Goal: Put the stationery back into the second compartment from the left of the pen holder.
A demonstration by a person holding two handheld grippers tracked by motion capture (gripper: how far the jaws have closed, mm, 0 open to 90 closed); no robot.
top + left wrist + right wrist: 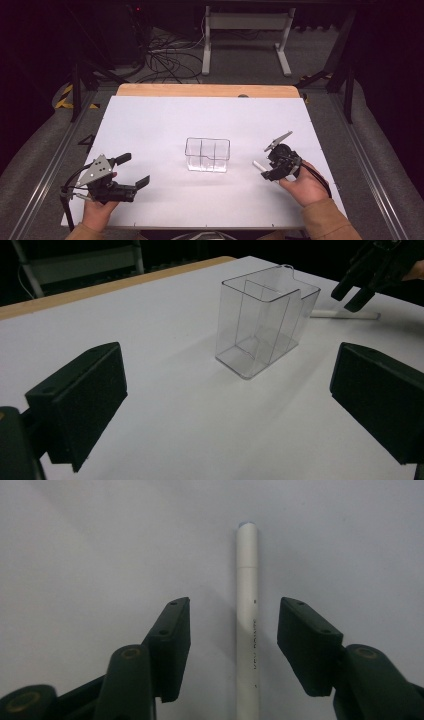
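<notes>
A clear plastic box with dividers (207, 154) (265, 320) stands upright at the middle of the white table. A white pen (260, 165) (247, 615) (345, 315) lies flat on the table just right of the box. My right gripper (270, 162) (234, 630) hangs over the pen, open, its jaws on either side of the barrel and not touching it. My left gripper (131, 170) (225, 390) is at the front left of the table, wide open with nothing in it, pointing toward the box.
The white table sheet (150, 120) has a wooden strip (200, 90) at its far edge. Beyond the table stand a white desk frame (245, 35) and cables on the floor (165, 60). Metal rails (45, 165) run along both sides.
</notes>
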